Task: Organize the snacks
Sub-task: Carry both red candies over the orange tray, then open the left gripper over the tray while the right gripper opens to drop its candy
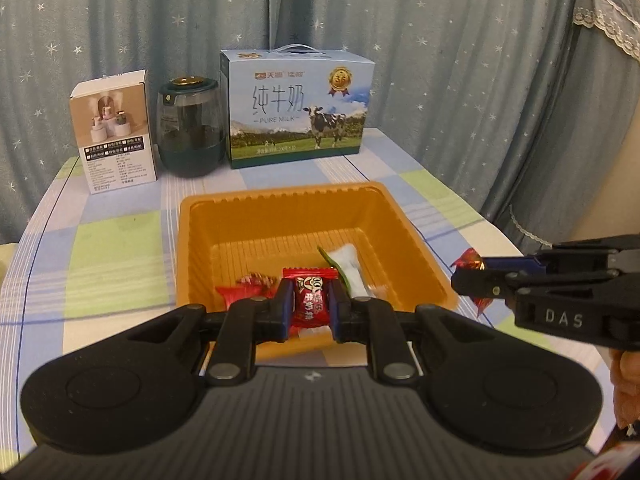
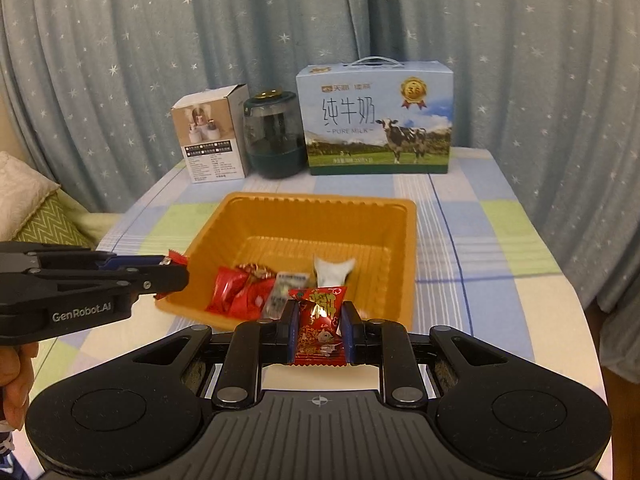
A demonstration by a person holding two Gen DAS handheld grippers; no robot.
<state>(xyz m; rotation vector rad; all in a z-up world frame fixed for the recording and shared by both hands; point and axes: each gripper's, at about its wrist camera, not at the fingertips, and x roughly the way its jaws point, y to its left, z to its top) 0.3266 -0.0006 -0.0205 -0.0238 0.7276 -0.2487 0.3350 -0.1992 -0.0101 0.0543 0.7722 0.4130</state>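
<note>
Candies upright lengthwise in both grippers' fingers: left gripper (image 1: 310,307), right gripper (image 2: 320,330)

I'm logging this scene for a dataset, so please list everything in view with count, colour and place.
tray: one, orange, table centre
loose sweets: several, mostly red, one white, inside tray
milk carton: one, blue and green, table rear
jar: one, dark green, left of carton
small box: one, white, left of jar
tablecloth: one, pastel check
curtain: blue, starred, behind
left tool: black, shut on red sweet
right tool: black, shut on red-gold sweet
hand: one, lower left in the right wrist view
</note>
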